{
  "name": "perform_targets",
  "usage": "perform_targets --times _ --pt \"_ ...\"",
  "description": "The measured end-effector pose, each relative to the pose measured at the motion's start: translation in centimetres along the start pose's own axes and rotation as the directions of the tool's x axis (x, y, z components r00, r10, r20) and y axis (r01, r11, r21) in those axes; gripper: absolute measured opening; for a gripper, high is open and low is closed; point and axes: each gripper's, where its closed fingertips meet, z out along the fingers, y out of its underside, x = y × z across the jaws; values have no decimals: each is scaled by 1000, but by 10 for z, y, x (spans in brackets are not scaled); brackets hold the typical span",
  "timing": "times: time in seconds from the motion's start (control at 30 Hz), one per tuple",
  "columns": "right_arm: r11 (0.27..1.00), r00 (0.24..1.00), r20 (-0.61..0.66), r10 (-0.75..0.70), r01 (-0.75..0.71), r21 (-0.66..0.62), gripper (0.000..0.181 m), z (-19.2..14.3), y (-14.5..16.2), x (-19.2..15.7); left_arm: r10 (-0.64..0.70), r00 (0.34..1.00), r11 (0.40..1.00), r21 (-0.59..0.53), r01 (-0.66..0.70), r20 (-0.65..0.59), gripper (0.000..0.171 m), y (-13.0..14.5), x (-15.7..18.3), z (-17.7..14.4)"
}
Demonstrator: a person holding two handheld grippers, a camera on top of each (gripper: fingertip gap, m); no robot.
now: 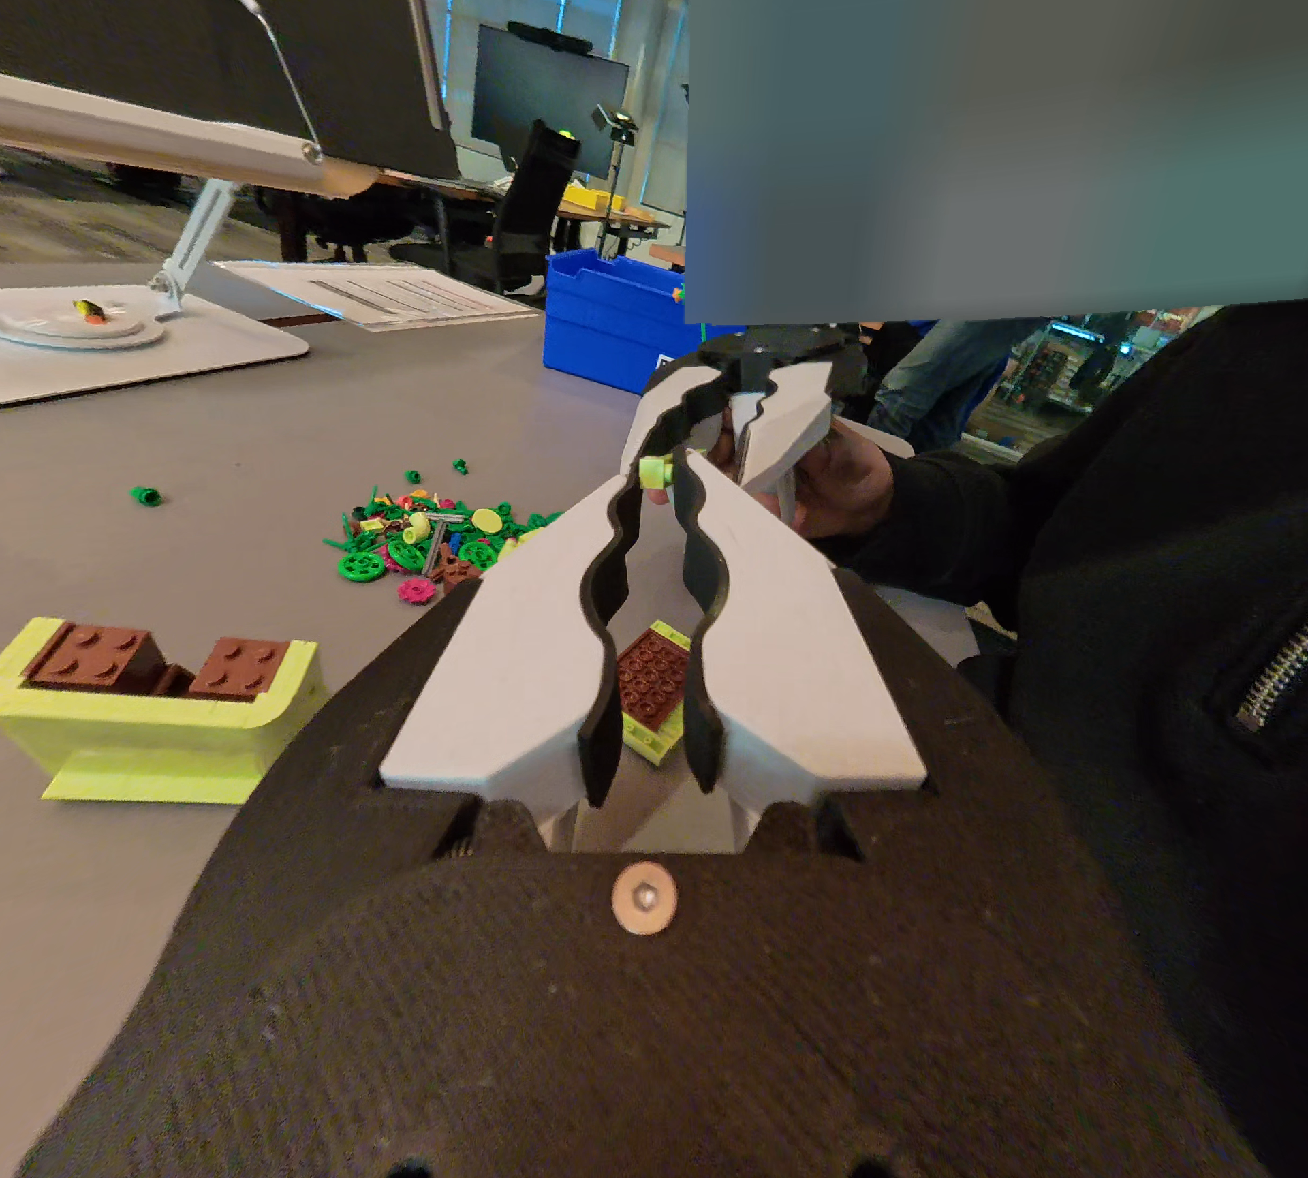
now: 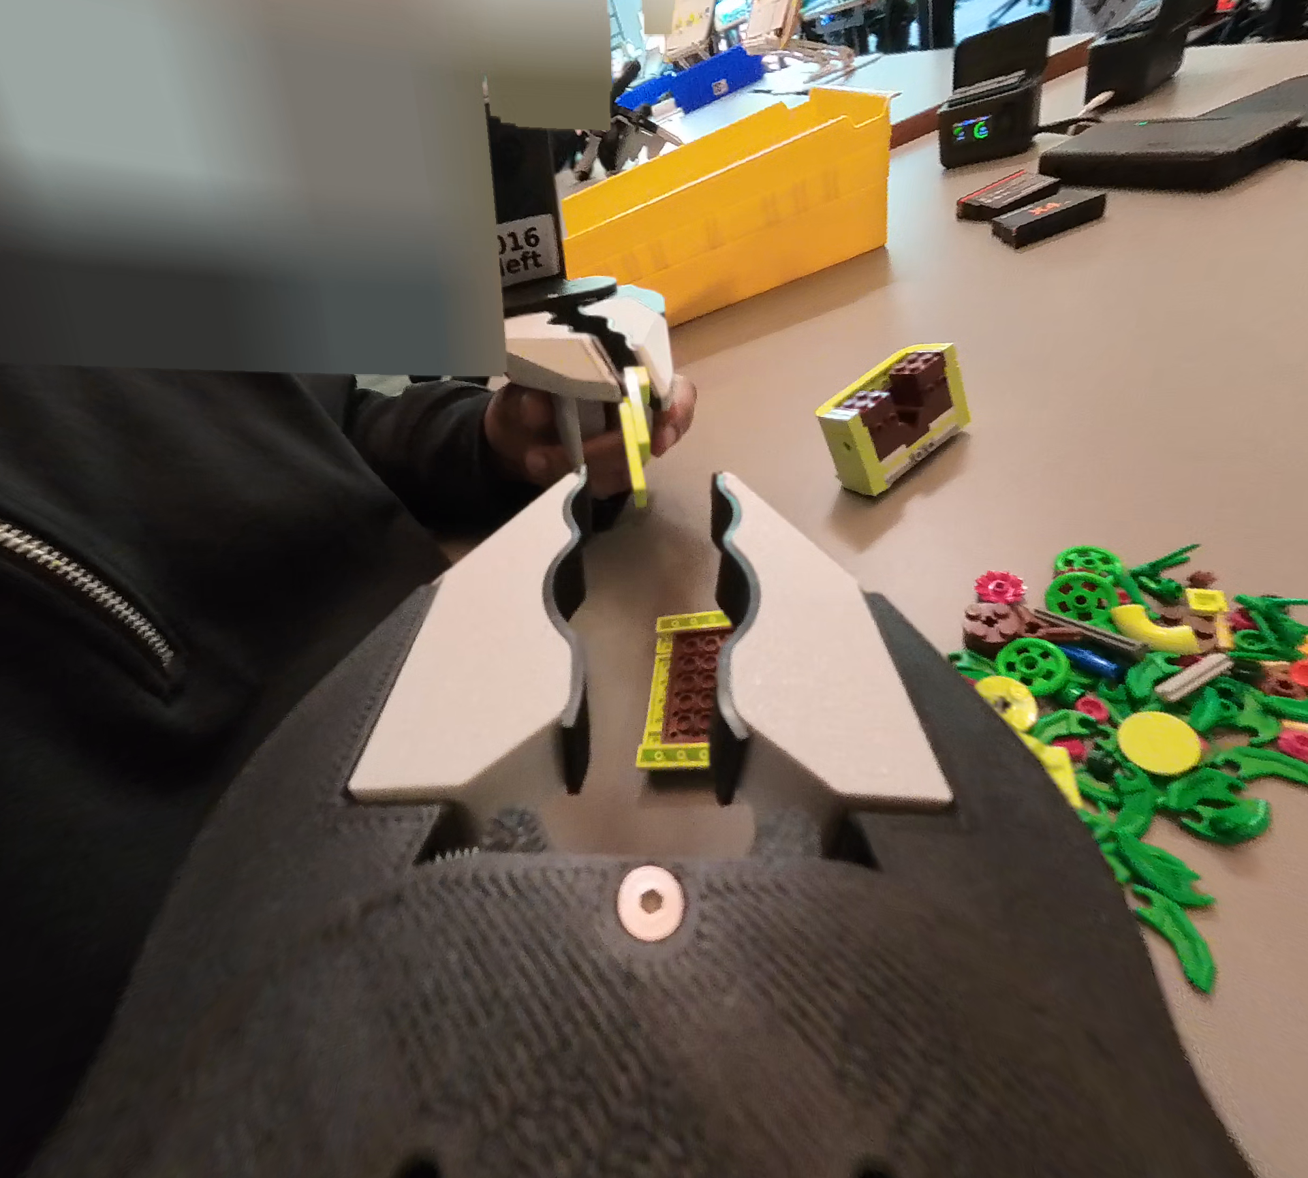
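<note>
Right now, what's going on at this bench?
A person works two handheld grippers over a grey table. The left gripper is shut on a small lime-green plate, held off the table. The right gripper is open and empty. Below them lies a brown-and-lime plate assembly; a lime box of brown bricks and a pile of loose pieces sit nearby.

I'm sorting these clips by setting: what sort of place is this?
Probably a shared workshop or lab office: a grey worktable strewn with toy brick pieces, yellow and blue storage bins, and a monitor with office chairs behind.
</note>
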Motion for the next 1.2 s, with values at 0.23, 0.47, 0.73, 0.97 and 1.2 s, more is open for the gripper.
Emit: perform_targets --times 0.23,0.47,0.73,0.97,1.2 --pt "997 996 22 -81 81 -11 3 -1 0 -9 11 998 1000 -2 -11 -56 7 2 9 2" --pt "998 995 97 -33 38 -52 3 -5 4 -16 82 990 994 -62 -90 -115 4 10 21 0" --pt "992 990 128 -56 70 -109 2 -4 12 -24 24 982 993 -111 -45 -189 4 16 29 -2" --pt "980 989 30 -142 145 -137 2 -5 14 -14 -83 990 989 -128 69 -113 3 18 18 4" --pt "988 973 193 123 -102 -117 1 -9 13 -24 -146 975 984 -128 126 -168 3 17 25 3"
